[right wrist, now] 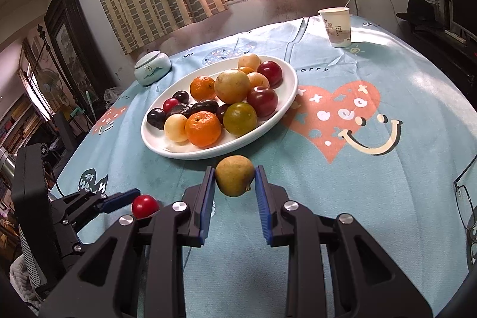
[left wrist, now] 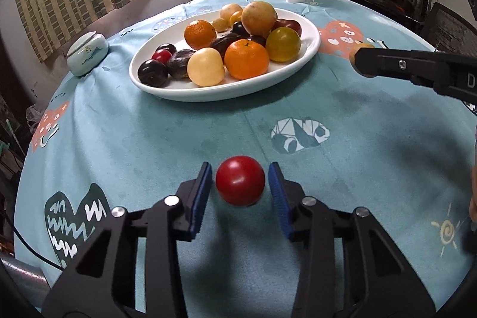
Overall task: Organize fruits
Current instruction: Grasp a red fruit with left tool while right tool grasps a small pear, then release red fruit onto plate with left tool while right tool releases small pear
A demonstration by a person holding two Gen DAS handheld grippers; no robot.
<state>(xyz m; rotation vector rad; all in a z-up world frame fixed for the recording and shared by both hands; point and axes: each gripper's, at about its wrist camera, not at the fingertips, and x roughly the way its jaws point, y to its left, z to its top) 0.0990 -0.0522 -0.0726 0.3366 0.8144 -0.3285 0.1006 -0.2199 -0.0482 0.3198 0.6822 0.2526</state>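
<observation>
A round table covered in a pale blue cloth with cartoon hearts carries a white oval plate piled with fruit: two oranges, dark plums, pale yellow fruits, a green-yellow one and small red ones. Nearer the camera, the left gripper sits low over the cloth with a small red fruit between its blue pads; a thin gap shows on each side, so the pads are close to the fruit but not pressing on it. The right gripper is clamped on a yellow-green fruit, with both pads touching its sides, just in front of the plate's near rim. In the right wrist view the left gripper appears at the lower left, with the red fruit at its tip. A paper cup stands at the far edge of the table, and a small pale lidded jar sits to the left of the plate. Curtains frame a bright window behind.
</observation>
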